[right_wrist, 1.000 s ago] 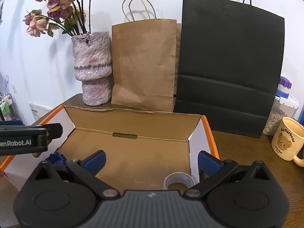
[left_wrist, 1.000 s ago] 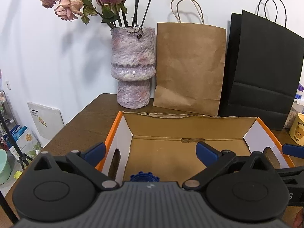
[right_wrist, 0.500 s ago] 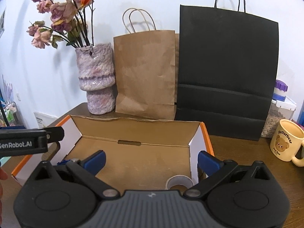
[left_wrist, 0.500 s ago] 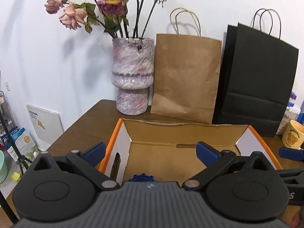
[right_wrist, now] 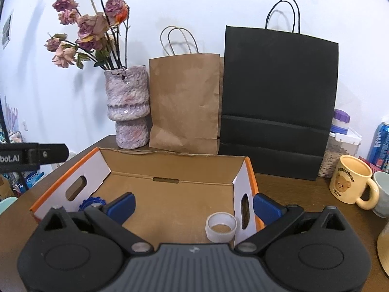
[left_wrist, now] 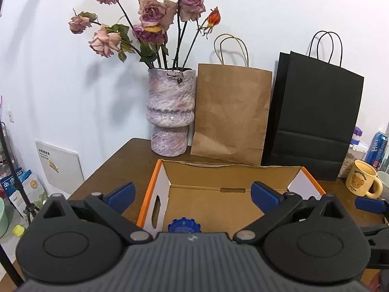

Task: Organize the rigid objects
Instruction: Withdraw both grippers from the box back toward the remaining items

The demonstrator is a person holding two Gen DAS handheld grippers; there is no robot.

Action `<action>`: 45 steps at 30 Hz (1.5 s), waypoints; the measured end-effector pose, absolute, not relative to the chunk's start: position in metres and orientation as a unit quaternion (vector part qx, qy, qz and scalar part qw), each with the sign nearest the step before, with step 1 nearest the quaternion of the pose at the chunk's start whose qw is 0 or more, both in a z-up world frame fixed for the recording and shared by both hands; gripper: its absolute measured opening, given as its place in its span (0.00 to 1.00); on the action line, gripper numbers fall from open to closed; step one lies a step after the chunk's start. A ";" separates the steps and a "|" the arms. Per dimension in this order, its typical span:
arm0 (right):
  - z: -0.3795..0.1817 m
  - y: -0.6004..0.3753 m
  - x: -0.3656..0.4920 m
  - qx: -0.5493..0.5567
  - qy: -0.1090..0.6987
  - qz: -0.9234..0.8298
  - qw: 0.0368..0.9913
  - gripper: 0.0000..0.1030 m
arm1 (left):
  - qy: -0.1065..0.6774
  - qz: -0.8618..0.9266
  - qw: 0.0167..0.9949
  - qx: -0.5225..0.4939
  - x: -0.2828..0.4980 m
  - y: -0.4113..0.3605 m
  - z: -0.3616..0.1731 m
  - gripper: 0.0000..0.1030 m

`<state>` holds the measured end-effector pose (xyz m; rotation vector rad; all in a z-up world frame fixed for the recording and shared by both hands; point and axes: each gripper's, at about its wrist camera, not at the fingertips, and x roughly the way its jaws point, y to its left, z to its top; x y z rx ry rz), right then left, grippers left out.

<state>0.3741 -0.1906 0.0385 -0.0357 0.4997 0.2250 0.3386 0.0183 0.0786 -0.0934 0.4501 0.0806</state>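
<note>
An open cardboard box [left_wrist: 160, 189] [right_wrist: 248, 185] with orange edges and white end walls sits on the brown table. Inside it lie a blue ridged cap [left_wrist: 184, 226] [right_wrist: 92, 203] at the near left and a white tape roll [right_wrist: 221, 227] at the near right. My left gripper [left_wrist: 193, 193] is open and empty above the box's near left part. My right gripper [right_wrist: 193, 204] is open and empty above the box's near right part. Part of the left gripper's body [right_wrist: 31, 155] shows in the right wrist view.
A pink vase of dried roses [left_wrist: 170, 112], a brown paper bag [left_wrist: 231, 112] and a black paper bag [left_wrist: 313, 116] stand behind the box. A yellow bear mug [right_wrist: 350, 180], a jar [right_wrist: 340, 146] and a blue can [right_wrist: 379, 143] are at the right.
Both grippers have risen and drawn back from the box, so more of the vase, flowers and bags shows. Both stay open and empty.
</note>
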 end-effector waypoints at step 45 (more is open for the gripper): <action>0.011 -0.161 0.125 -0.056 0.237 0.160 0.957 1.00 | 0.242 0.064 0.968 -0.008 0.116 0.070 0.033 1.00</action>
